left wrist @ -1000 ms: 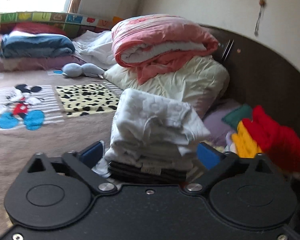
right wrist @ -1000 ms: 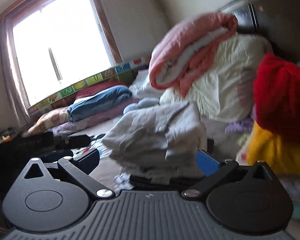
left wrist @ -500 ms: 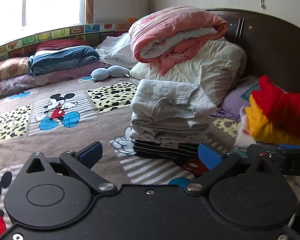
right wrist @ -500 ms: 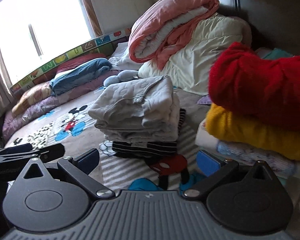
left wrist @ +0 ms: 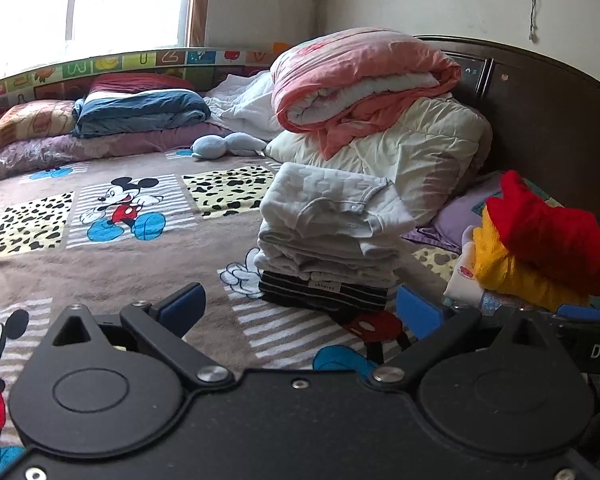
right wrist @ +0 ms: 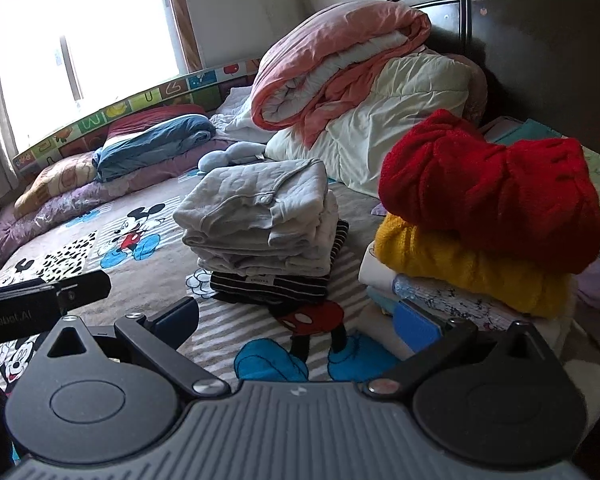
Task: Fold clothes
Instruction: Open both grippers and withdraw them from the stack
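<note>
Folded pale grey quilted garments (left wrist: 332, 220) sit stacked on a black striped piece on the cartoon-mouse blanket (left wrist: 112, 248); your left gripper (left wrist: 300, 304) and right gripper (right wrist: 296, 316) are spread, empty. Stacking looks finished; next probably needs another unfolded garment.

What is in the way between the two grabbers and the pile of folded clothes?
Nothing visible. The left gripper and right gripper are both open and empty, facing the stack of folded grey-white clothes on a black striped garment. Only the brown cartoon-mouse blanket lies between.
</note>
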Demonstrator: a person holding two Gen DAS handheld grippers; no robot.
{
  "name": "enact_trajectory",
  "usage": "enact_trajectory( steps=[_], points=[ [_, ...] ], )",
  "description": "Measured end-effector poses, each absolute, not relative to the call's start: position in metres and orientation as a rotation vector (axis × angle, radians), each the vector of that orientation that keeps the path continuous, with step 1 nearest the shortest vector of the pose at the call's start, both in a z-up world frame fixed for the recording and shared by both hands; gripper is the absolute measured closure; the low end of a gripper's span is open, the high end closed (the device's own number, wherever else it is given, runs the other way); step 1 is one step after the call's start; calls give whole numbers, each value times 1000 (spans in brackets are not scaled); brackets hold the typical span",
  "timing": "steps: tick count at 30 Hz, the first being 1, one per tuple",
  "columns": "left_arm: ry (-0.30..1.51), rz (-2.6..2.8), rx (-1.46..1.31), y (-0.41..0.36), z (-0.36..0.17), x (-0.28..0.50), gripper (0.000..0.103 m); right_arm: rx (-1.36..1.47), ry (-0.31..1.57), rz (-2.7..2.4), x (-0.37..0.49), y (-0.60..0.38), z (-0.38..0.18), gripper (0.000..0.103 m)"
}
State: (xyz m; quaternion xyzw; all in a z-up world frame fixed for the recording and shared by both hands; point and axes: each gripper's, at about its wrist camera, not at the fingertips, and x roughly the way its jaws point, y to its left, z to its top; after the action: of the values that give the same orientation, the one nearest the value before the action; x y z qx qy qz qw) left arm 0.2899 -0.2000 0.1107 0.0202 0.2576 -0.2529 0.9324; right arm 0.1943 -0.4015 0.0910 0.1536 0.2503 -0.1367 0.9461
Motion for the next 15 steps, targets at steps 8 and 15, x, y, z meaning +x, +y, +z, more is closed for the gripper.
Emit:
enact_trajectory(
  steps=[8, 15],
  points=[
    [517, -513, 52, -199, 116, 276, 0, 290, 512, -271, 184, -393, 100, 0],
    [516, -508, 70, -198, 120, 269, 0, 286, 513, -266, 176, -388, 104, 0]
  ],
)
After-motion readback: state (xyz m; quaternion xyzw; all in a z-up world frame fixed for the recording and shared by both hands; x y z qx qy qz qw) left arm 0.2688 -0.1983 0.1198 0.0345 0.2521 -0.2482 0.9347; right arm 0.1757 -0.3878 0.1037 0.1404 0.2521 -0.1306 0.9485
